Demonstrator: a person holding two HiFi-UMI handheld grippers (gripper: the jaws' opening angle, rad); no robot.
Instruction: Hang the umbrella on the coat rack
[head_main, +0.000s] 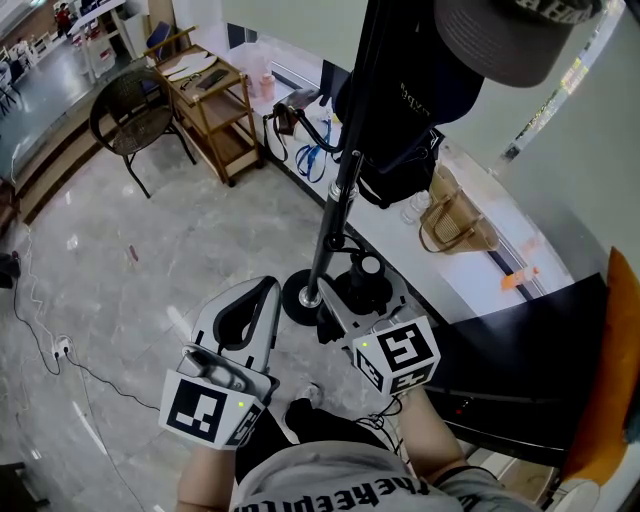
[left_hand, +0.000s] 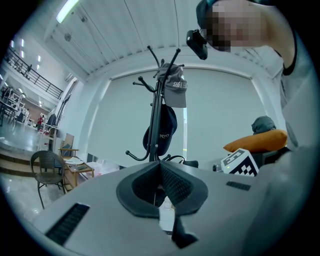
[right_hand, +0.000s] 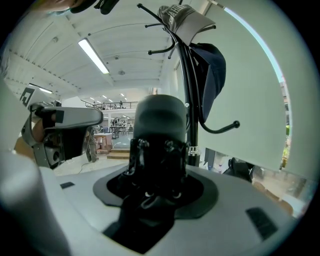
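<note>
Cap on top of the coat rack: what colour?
Grey; the cap shows best in the left gripper view.

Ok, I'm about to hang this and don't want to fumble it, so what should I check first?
1. Umbrella clamped in right hand-held gripper: ok.
2. Left hand-held gripper empty, jaws together: ok.
3. Coat rack has a bare lower hook: ok.
4. Space above that hook clear: not ok, a dark cap hangs there.
5. Which part of the umbrella can catch the hook: cannot tell.
</note>
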